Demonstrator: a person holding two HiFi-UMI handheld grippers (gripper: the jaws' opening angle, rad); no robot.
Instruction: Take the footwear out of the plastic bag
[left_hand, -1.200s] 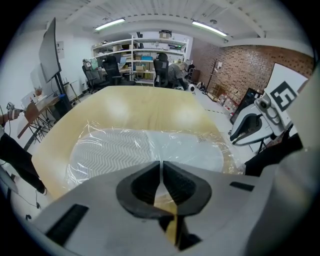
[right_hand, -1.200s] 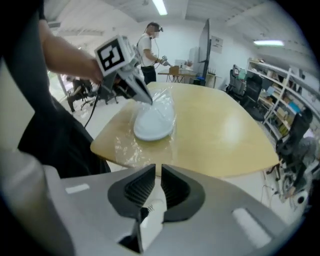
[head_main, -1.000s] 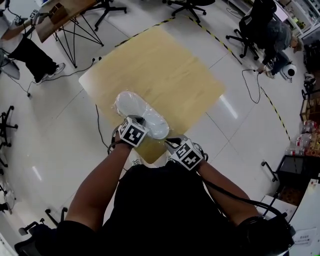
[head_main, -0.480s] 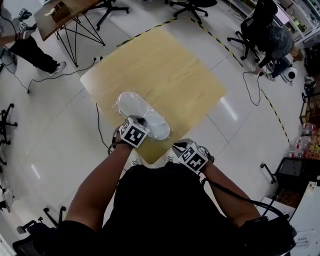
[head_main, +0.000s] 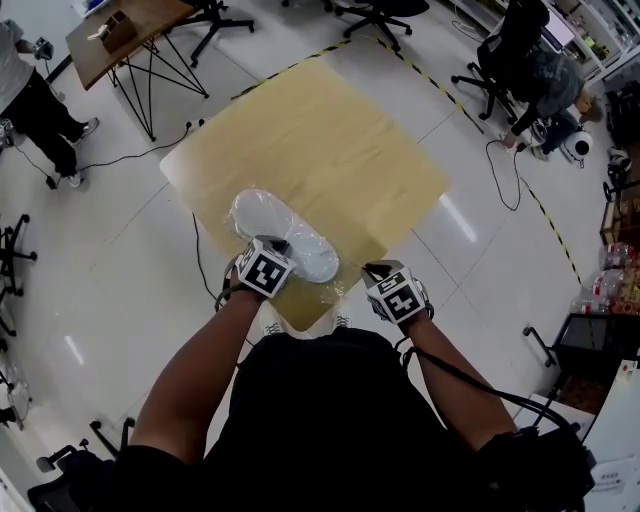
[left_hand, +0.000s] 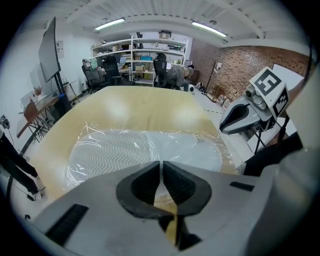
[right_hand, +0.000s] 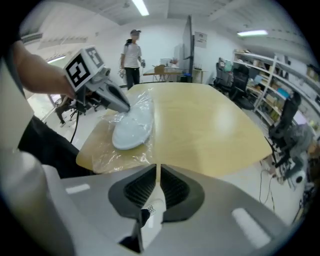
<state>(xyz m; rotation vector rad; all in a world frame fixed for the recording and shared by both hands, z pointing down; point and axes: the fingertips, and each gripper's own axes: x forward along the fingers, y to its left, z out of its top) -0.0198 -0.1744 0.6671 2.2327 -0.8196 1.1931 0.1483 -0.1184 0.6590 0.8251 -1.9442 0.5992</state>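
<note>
A white shoe (head_main: 285, 235) lies inside a clear plastic bag (head_main: 330, 290) at the near left corner of the wooden table (head_main: 330, 140). My left gripper (head_main: 281, 244) rests on the shoe's near end, its jaws pinched together on the film. In the left gripper view the jaws (left_hand: 161, 163) meet right over the bagged shoe (left_hand: 145, 150). My right gripper (head_main: 375, 268) hovers off the table's near edge, right of the bag, shut and empty. In the right gripper view its closed jaws (right_hand: 158, 167) point across the table (right_hand: 210, 130), with the shoe (right_hand: 132, 127) and the left gripper (right_hand: 127, 106) at the left.
Loose crumpled bag film (right_hand: 117, 152) spreads over the table corner. A person (right_hand: 132, 55) stands beyond the table by a small wooden desk (head_main: 120, 30). Office chairs, a seated person (head_main: 545, 70) and floor cables surround the table.
My right gripper has drawn away from the bag's near end, moving right and a little forward. The left gripper has stayed on the shoe. The standing person has walked off to the left.
</note>
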